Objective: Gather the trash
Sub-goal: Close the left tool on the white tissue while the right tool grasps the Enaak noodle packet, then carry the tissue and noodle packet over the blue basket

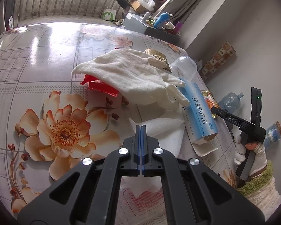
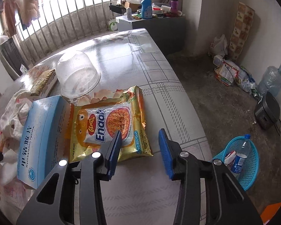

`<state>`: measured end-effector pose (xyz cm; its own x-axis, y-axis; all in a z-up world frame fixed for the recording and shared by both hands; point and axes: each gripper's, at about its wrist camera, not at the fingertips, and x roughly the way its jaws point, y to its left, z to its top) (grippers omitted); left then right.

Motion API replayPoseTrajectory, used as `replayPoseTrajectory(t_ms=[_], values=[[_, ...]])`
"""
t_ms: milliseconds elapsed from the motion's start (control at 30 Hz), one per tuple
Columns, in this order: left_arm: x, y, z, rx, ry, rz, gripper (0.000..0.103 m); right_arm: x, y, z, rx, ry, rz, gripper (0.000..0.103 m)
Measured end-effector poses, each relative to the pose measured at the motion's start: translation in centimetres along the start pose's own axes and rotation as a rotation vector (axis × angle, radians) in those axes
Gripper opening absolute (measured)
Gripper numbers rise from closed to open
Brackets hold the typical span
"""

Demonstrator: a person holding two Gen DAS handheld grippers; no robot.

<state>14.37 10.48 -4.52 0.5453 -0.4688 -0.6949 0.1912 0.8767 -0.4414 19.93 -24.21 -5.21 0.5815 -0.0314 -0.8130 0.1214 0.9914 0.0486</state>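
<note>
While my left claw [image 1: 141, 131] sits pressed together and right claw [image 2: 140, 146] spread above the noodle packet [image 2: 110, 123], basket [image 2: 251, 168] holds one bottle [image 2: 240, 157]; most trash remains

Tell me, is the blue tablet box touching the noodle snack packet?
Touching. The right wrist view shows the Mecobalamin tablet box lying over the Enaak noodle snack packet's left edge, no gap between them.

- A yellow noodle snack packet [image 2: 110, 125] lies flat near my table's edge.
- A blue-and-white tablet box [image 2: 41, 138] lies beside it, end flap open.
- A clear plastic bowl [image 2: 77, 75] sits upside down behind them.
- White tissue [image 1: 163, 131] lies crumpled before me.
</note>
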Motion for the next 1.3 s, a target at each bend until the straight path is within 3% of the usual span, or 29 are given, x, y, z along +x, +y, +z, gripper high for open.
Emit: replayPoseTrajectory(t_ms=[200, 367, 933, 1300], values=[[-1.3, -0.2, 0.2, 0.008, -0.035, -0.007, 0.0, -0.7, 0.3, 0.0, -0.017, 0.007, 0.01, 0.017], [-2.8, -0.3, 0.2, 0.016, -0.061, -0.018, 0.0, -1.8, -0.2, -0.7, 0.005, -0.002, 0.019, 0.011], [-9.6, -3.9, 1.6, 0.071, -0.2, -0.089, 0.0, -8.6, -3.8, -1.4, 0.101, -0.143, 0.033, 0.01], [-14.8, -9.4, 3.9, 0.204, -0.327, -0.101, 0.0, -14.1, -7.6, -3.0, 0.178, -0.26, 0.057, 0.01]])
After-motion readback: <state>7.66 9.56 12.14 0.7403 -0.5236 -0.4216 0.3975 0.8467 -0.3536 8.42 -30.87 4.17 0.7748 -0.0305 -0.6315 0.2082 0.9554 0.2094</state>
